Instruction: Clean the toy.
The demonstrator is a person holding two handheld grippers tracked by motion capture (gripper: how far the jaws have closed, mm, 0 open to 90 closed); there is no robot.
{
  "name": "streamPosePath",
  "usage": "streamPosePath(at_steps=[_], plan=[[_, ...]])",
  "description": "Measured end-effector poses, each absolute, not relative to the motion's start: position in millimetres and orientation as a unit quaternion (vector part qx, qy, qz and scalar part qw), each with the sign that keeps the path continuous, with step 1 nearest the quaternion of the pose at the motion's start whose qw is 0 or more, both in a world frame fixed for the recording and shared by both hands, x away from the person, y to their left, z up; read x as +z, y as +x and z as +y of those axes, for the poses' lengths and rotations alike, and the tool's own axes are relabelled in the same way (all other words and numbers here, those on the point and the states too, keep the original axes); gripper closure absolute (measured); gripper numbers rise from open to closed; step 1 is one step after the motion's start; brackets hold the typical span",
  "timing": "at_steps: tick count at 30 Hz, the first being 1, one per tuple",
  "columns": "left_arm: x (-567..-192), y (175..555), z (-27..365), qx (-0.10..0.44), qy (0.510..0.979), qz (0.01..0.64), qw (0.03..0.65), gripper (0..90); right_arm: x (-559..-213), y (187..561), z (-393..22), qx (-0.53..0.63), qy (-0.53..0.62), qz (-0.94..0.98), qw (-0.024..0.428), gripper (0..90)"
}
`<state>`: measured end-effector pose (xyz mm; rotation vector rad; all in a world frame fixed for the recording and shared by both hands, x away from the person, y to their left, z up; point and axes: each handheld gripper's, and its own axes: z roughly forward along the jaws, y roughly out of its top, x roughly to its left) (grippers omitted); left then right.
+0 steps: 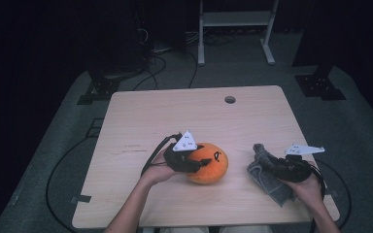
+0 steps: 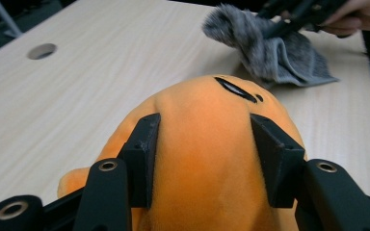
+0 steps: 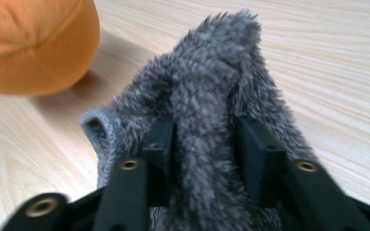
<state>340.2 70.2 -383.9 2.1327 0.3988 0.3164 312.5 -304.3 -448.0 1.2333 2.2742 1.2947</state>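
An orange plush toy (image 1: pixel 214 171) with a black stitched mark lies at the front middle of the wooden table (image 1: pixel 175 111). My left gripper (image 1: pixel 200 165) comes at it from the left and is shut on it; in the left gripper view both pads press into the plush (image 2: pixel 202 159) on either side (image 2: pixel 202 120). To the right lies a grey furry cloth (image 1: pixel 268 174). My right gripper (image 1: pixel 268 160) is over its raised end. In the right gripper view a fold of the cloth (image 3: pixel 207 72) stands loosely between the parted jaws (image 3: pixel 204 125).
A round cable hole (image 1: pixel 229 99) sits near the table's far edge. Bare wood spreads behind and to the left of the plush. Cables and a white frame (image 1: pixel 233 19) stand on the floor beyond the table. The plush (image 3: pixel 33 43) lies close to the cloth's left.
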Motion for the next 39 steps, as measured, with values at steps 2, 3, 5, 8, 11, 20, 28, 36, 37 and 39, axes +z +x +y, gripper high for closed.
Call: streamPosePath(at_steps=[2,3,5,8,11,20,28,36,37,39], plan=[[-382,345,71,0.133,0.865,0.169,0.453,48.5,-447,313,-305,0.454,0.422,0.774,0.125,51.7],[-382,348,71,0.135,0.864,0.173,0.453,48.5,-447,312,-305,0.458,0.421,0.772,0.128,50.7],[-383,353,71,0.138,0.864,0.178,0.45,48.5,-446,312,-306,0.464,0.42,0.77,0.127,50.2],[-383,362,69,0.147,0.864,0.189,0.443,48.5,-445,311,-306,0.468,0.418,0.769,0.125,49.4],[-383,370,66,0.155,0.861,0.198,0.442,48.1,-444,311,-305,0.472,0.414,0.768,0.125,48.8],[-404,396,59,0.153,0.864,0.227,0.422,44.8,-444,311,-301,0.477,0.41,0.769,0.117,46.2],[-403,395,68,0.139,0.857,0.236,0.436,31.7,-442,309,-299,0.486,0.408,0.765,0.104,43.3],[-391,387,82,0.164,0.841,0.244,0.453,18.2,-442,308,-299,0.487,0.407,0.766,0.102,40.5],[-391,386,84,0.165,0.84,0.247,0.453,17.0,-442,308,-299,0.486,0.407,0.767,0.101,40.5],[-391,386,89,0.163,0.841,0.249,0.452,16.4,-443,309,-298,0.484,0.406,0.768,0.102,40.2]])
